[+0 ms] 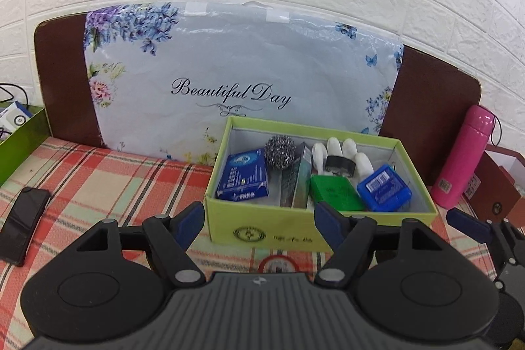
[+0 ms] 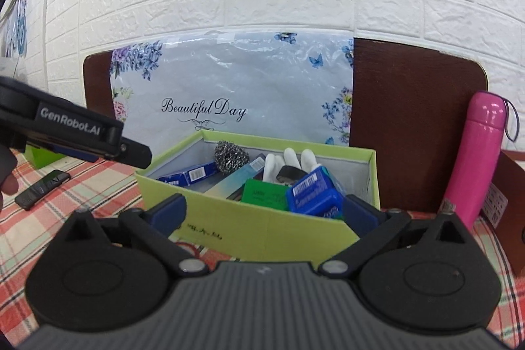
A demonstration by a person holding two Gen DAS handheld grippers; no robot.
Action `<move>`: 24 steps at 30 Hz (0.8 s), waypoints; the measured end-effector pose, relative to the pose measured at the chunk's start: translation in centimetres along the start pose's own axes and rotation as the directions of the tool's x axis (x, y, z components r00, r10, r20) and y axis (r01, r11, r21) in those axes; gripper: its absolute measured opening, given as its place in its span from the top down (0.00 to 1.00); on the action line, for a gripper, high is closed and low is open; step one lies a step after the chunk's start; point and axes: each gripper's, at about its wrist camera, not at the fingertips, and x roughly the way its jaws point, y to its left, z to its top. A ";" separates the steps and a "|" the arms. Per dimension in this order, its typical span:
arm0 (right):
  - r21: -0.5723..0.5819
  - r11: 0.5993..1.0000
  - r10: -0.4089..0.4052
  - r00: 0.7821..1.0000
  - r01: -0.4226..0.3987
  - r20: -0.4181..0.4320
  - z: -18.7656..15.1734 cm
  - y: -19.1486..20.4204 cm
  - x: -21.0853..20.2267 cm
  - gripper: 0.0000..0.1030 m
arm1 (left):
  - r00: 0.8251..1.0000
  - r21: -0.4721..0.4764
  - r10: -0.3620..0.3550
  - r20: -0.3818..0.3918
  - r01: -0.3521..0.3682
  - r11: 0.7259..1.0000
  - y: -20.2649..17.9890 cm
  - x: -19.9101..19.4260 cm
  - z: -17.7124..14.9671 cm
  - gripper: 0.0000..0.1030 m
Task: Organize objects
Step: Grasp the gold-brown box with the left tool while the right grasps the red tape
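The blue fingers [image 1: 192,220] of the left gripper [image 1: 259,218] stand apart with nothing between them, just in front of the green box's near wall. The right gripper [image 2: 262,214] has its jaws spread very wide and holds nothing too. Both grippers tip down a little toward the box. In the right wrist view, the left gripper reaches in from the left side, with a bit of a hand behind it.

The green box [image 1: 262,227] sits open on the checked cloth [image 1: 108,186], near the flowery bag [image 1: 242,71]. Inside it, from left to right, are a blue pack [image 1: 244,174], a steel wool ball [image 1: 279,151], a long thin box [image 1: 295,182], a green pad [image 1: 336,192], a white glove [image 1: 341,153] with a black tape roll [image 1: 339,165] on it, and a blue case [image 1: 384,187].

The long thin box lies with its long side running from the front wall to the back. The glove's fingers point at the back wall.

A pink bottle [image 1: 464,156] stands upright to the right of the box. A black phone [image 1: 23,225] lies flat on the cloth, far left.
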 end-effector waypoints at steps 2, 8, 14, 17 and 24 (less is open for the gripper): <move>0.015 1.000 0.004 1.000 -0.004 -0.004 -0.5 0.1 -0.8 0.00 | 1.000 -0.002 0.007 0.000 -0.007 1.000 0.2 -0.6 -0.7 0.25; 0.043 0.999 0.023 1.000 -0.023 -0.015 -1.7 0.7 -2.5 0.00 | 1.000 -0.022 0.013 -0.011 -0.013 1.000 0.9 -2.0 -2.6 0.25; 0.069 0.996 0.059 0.998 -0.057 -0.019 -2.7 1.3 -3.8 0.00 | 0.999 -0.050 0.014 -0.028 -0.016 0.999 2.3 -3.0 -4.3 0.25; 0.087 0.994 0.075 0.997 -0.073 -0.017 -3.2 1.5 -4.2 0.00 | 0.999 -0.081 0.029 -0.042 -0.032 0.996 3.7 -3.3 -5.3 0.25; 0.099 0.990 0.100 0.994 -0.095 -0.043 -4.4 2.4 -4.2 0.00 | 0.997 -0.111 0.038 -0.068 -0.046 0.993 6.4 -3.1 -8.0 0.25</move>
